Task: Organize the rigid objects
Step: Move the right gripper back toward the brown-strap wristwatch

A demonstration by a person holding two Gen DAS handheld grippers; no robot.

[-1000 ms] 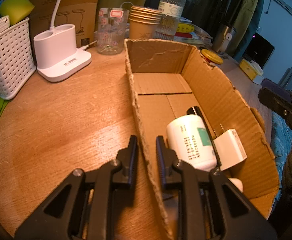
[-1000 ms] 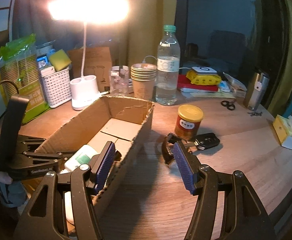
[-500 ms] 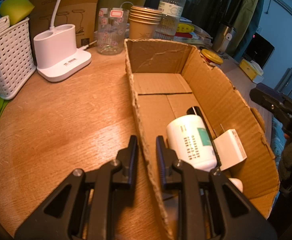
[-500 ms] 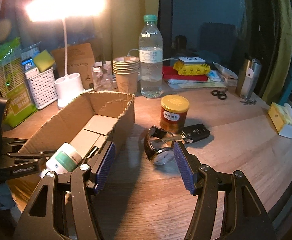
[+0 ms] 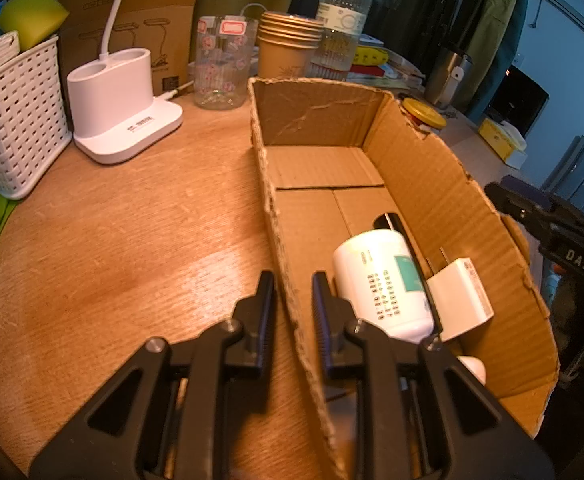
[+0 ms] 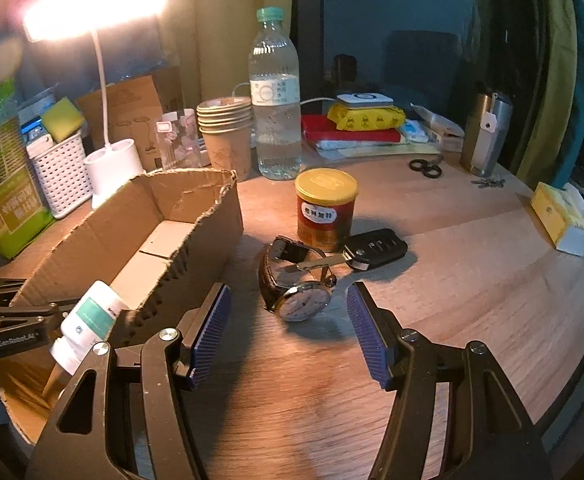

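Wristwatch (image 6: pixel 298 286) lies on wooden counter (image 6: pixel 452 280), just ahead of right gripper (image 6: pixel 288 336), jaws spread, nothing between pads. Car key (image 6: pixel 374 246) and yellow-lidded can (image 6: pixel 324 210) just behind watch. Cardboard box (image 5: pixel 432 184) beside it holds white bottle (image 5: pixel 384 280), white adapter (image 5: pixel 460 300). Left gripper (image 5: pixel 292 308) pinches box's near wall.

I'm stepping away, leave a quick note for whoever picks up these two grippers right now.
Left gripper: shut on the near side wall of the cardboard box, steadying it.
Right gripper: open, empty, pointed at the wristwatch on the table.
In the box: white bottle, white charger, a black item behind them.
Left outside: wristwatch, car key, yellow-lidded can.
Next, probably: grasp the watch and box it.
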